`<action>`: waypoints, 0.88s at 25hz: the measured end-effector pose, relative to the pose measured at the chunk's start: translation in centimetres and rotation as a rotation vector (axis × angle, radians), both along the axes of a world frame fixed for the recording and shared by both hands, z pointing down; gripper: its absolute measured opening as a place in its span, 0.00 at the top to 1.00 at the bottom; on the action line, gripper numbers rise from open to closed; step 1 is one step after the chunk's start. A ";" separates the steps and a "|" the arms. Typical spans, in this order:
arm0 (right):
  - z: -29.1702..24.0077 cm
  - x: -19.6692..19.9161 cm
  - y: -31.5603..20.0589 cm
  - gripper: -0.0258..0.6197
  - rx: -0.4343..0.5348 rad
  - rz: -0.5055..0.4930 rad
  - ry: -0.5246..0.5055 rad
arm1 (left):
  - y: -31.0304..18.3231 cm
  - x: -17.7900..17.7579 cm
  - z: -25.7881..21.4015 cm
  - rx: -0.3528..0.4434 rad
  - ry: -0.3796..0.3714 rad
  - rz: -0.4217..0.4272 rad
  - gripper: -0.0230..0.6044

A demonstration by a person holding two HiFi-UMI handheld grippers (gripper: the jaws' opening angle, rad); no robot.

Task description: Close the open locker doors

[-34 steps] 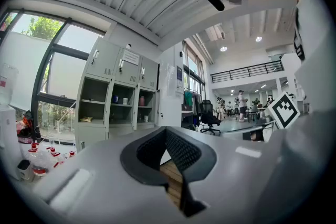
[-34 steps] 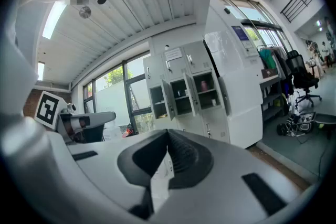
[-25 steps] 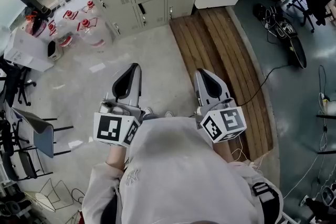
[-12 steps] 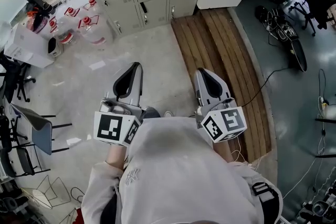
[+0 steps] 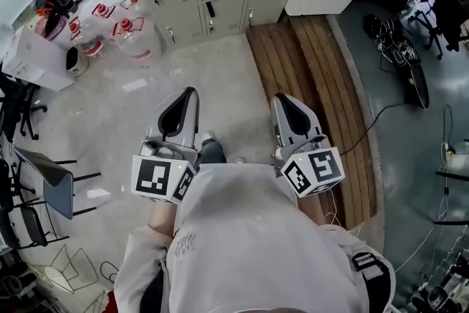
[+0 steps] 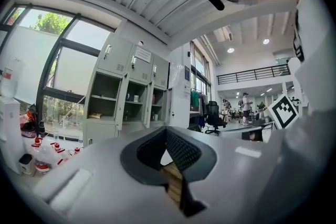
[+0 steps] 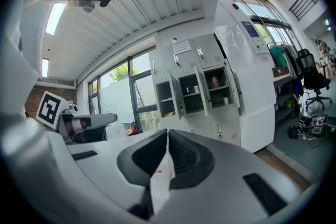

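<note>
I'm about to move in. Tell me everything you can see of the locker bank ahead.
The locker bank looks like pale grey sheet metal. It is three columns wide and stands upright on the concrete floor next to the window. The rows above and below are shut, with small handles and vent slots. The three middle compartments are open, their doors swung outward. Their shelves hold small items, including a pink bottle. A tall white cabinet stands close beside the bank on the side away from the window.
</note>
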State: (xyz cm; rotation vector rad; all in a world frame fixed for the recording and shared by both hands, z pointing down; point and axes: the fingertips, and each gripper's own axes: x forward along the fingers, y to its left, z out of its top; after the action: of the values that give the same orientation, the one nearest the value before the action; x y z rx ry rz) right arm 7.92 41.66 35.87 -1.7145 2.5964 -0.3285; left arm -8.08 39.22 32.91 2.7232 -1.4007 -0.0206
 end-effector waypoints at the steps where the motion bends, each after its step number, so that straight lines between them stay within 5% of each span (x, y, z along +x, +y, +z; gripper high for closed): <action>1: -0.1 -0.8 -1.0 0.94 0.000 -0.002 0.000 | -1.0 -0.9 -0.1 0.001 0.003 -0.003 0.95; 12: -2.1 -11.3 -11.2 0.94 0.038 -0.055 0.021 | -11.4 -10.9 -1.8 0.029 0.021 -0.047 0.95; 22: -1.4 -14.1 -17.5 0.94 0.008 -0.085 0.029 | -16.8 -13.0 -0.8 -0.013 0.040 -0.063 0.95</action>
State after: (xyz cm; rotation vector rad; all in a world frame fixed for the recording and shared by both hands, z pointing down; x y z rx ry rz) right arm -6.16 24.14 34.44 -1.6217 2.6928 -0.2960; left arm -21.13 22.39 32.10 2.6520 -1.4707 -0.0691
